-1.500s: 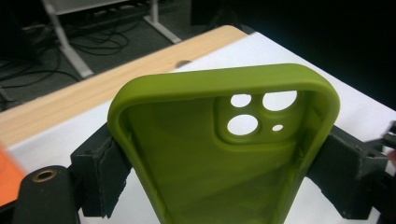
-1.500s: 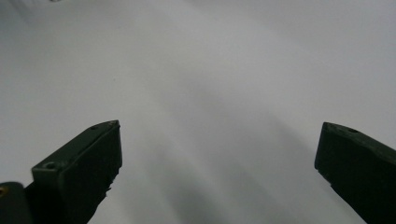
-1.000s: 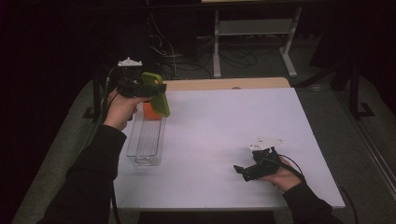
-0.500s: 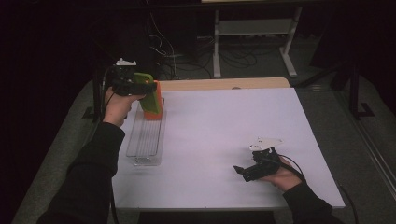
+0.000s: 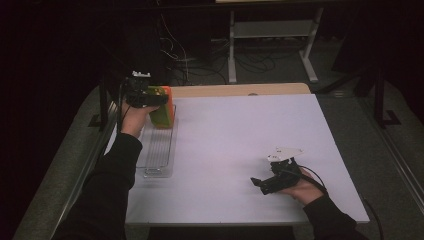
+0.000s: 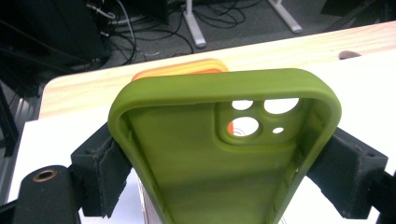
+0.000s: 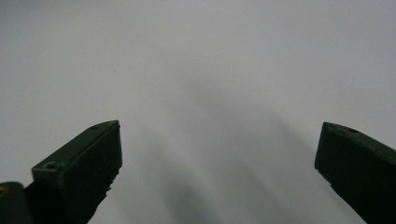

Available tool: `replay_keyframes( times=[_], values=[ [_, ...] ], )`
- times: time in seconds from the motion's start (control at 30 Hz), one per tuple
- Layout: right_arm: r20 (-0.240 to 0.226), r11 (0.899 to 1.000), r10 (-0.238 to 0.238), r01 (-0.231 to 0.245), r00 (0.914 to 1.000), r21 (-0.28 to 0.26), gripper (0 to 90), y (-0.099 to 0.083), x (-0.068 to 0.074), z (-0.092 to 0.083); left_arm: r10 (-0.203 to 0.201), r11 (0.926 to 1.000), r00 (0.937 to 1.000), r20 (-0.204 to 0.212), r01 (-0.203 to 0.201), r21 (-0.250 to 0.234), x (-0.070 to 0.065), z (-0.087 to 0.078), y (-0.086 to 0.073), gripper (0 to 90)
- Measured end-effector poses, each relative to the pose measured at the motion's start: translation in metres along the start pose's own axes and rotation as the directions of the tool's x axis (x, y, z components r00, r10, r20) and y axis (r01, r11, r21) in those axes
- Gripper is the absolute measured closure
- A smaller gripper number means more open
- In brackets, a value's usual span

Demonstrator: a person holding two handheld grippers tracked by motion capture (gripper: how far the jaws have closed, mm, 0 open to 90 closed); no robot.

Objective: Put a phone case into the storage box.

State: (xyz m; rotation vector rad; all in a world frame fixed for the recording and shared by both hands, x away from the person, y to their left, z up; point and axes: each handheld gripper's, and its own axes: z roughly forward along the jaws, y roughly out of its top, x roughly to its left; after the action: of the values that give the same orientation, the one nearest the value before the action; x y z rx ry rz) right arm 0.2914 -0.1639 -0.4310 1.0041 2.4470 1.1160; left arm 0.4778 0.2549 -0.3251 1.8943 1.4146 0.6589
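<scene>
Green case (image 6: 205, 168) lower, beside orange case (image 5: 170, 107)

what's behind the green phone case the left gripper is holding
An orange phone case stands right behind the green phone case; its top edge shows above, and a bit through a camera hole. The rest is covered.

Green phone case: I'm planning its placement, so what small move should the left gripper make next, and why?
Probably lower it a little further. The left gripper clamps the green phone case above the clear rack, just before the orange case standing there.
</scene>
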Motion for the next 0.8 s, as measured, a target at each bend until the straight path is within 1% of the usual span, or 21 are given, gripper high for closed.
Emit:
replay_keyframes(
  times=[0.03, 0.07, 0.17, 0.2, 0.27, 0.3, 0.37, 0.4, 0.57, 0.6, 0.67, 0.7, 0.77, 0.8],
  values=[
    [0.0, 1.0, 0.0, 0.0, 1.0, 0.002, 0.0, 0.0, 0.0, 0.0, 0.007, 1.0, 0.9999, -0.013, -0.007, 0.002, 0.0, 0.002, -0.001, 14.5],
    [0.003, 1.0, -0.002, 0.002, 1.0, 0.001, 0.0, 0.0, 0.0, 0.0, -0.002, 1.0, 0.9998, -0.018, 0.002, 0.005, -0.001, 0.004, -0.002, 14.5],
    [0.003, 1.0, -0.006, 0.006, 1.0, 0.001, 0.1, 0.0, 0.0, 0.0, -0.003, 0.9998, 0.9996, -0.03, 0.004, 0.017, 0.0, 0.01, -0.006, 14.5],
    [0.002, 1.0, -0.006, 0.006, 1.0, 0.001, 0.1, 0.0, 0.0, 0.0, -0.013, 0.9997, 0.9995, -0.03, 0.014, 0.021, -0.001, 0.013, -0.007, 14.4],
    [0.0, 1.0, -0.006, 0.006, 1.0, 0.003, 0.1, 0.0, 0.0, 0.0, 0.002, 0.9994, 0.9988, -0.049, -0.001, 0.034, -0.001, 0.017, -0.009, 14.4],
    [0.003, 1.0, -0.01, 0.01, 1.0, 0.001, 0.1, 0.0, 0.0, 0.0, -0.009, 0.9994, 0.9987, -0.051, 0.01, 0.032, -0.001, 0.019, -0.011, 14.4],
    [0.007, 1.0, -0.01, 0.01, 0.9999, 0.004, 0.1, 0.0, 0.001, 0.0, -0.017, 0.9991, 0.9985, -0.051, 0.019, 0.037, 0.0, 0.023, -0.013, 14.3],
    [0.007, 1.0, -0.009, 0.009, 0.9999, 0.006, 0.1, 0.0, 0.001, 0.0, -0.009, 0.9989, 0.9987, -0.049, 0.011, 0.046, 0.001, 0.024, -0.013, 14.3],
    [0.004, 1.0, -0.005, 0.005, 1.0, 0.008, 0.1, 0.0, 0.001, 0.0, 0.004, 0.9992, 0.998, -0.063, -0.001, 0.039, -0.001, 0.03, -0.015, 14.0],
    [0.004, 1.0, -0.008, 0.008, 1.0, 0.007, 0.1, 0.0, 0.001, 0.0, -0.007, 0.9993, 0.9978, -0.065, 0.009, 0.035, -0.002, 0.031, -0.016, 13.9],
    [0.003, 1.0, -0.008, 0.008, 1.0, 0.007, 0.1, 0.0, 0.001, 0.0, 0.003, 0.9995, 0.9974, -0.072, 0.0, 0.033, -0.001, 0.033, -0.016, 13.7],
    [0.005, 1.0, -0.011, 0.011, 0.9999, 0.005, 0.1, 0.0, 0.001, 0.0, 0.003, 0.9995, 0.9979, -0.065, -0.001, 0.031, -0.001, 0.034, -0.017, 13.7],
    [0.002, 1.0, -0.008, 0.008, 1.0, 0.008, 0.1, 0.0, 0.001, 0.001, -0.006, 0.9998, 0.9978, -0.066, 0.008, 0.018, -0.001, 0.034, -0.018, 13.5],
    [0.001, 1.0, -0.008, 0.008, 1.0, 0.008, 0.1, 0.0, 0.002, 0.001, -0.004, 0.9998, 0.9984, -0.056, 0.005, 0.017, -0.001, 0.034, -0.018, 13.5]
  ],
)
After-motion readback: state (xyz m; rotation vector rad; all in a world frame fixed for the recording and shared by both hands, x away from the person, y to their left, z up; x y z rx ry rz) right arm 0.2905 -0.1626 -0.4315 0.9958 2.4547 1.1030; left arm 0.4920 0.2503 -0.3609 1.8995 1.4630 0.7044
